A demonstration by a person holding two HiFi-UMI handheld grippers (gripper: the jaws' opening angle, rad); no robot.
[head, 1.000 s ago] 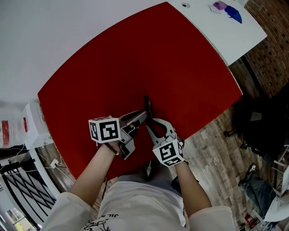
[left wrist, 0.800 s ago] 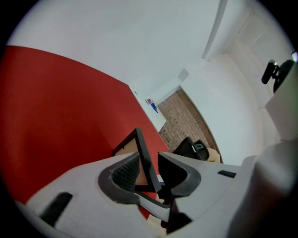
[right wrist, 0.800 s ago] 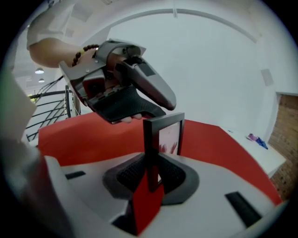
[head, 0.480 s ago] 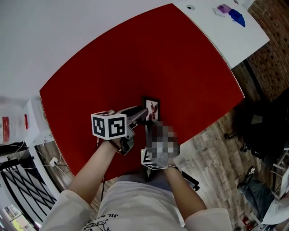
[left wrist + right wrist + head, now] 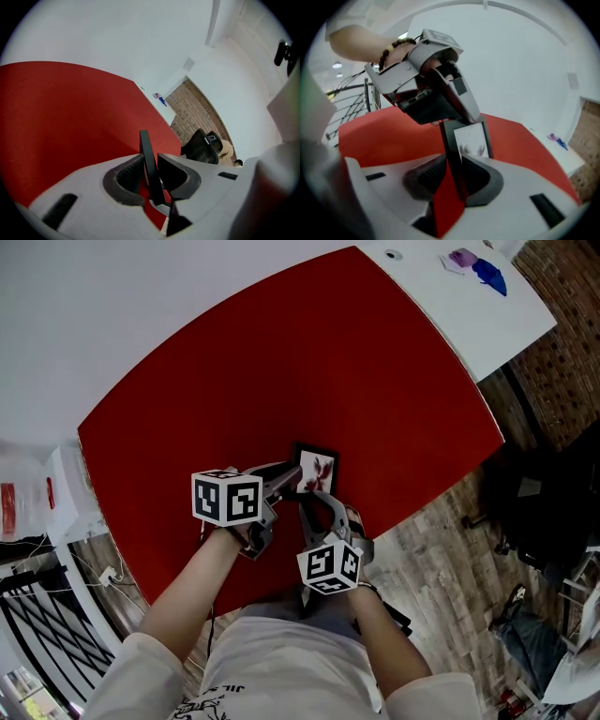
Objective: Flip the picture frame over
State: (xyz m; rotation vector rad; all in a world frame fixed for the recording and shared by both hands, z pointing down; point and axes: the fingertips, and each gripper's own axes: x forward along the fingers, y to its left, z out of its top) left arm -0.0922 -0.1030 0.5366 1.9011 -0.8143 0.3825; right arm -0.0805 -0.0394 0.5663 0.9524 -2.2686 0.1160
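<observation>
The left gripper [image 5: 292, 476] comes in from 9 o'clock, its jaws just closing, still loose around the picture frame [image 5: 315, 471]. The picture frame tilts picture-up toward 6 o'clock on the red table [image 5: 281, 362]. From 6 o'clock, the right gripper [image 5: 314, 498] pinches its near edge.

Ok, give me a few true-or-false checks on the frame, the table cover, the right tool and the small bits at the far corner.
1. The picture frame shows its picture side in the head view. True.
2. The frame is over a blue cover. False: the cover is red.
3. The right tool has the frame's edge between its jaws. True.
4. The blue and purple items lie right beside the frame. False: they sit far off on the white table.
</observation>
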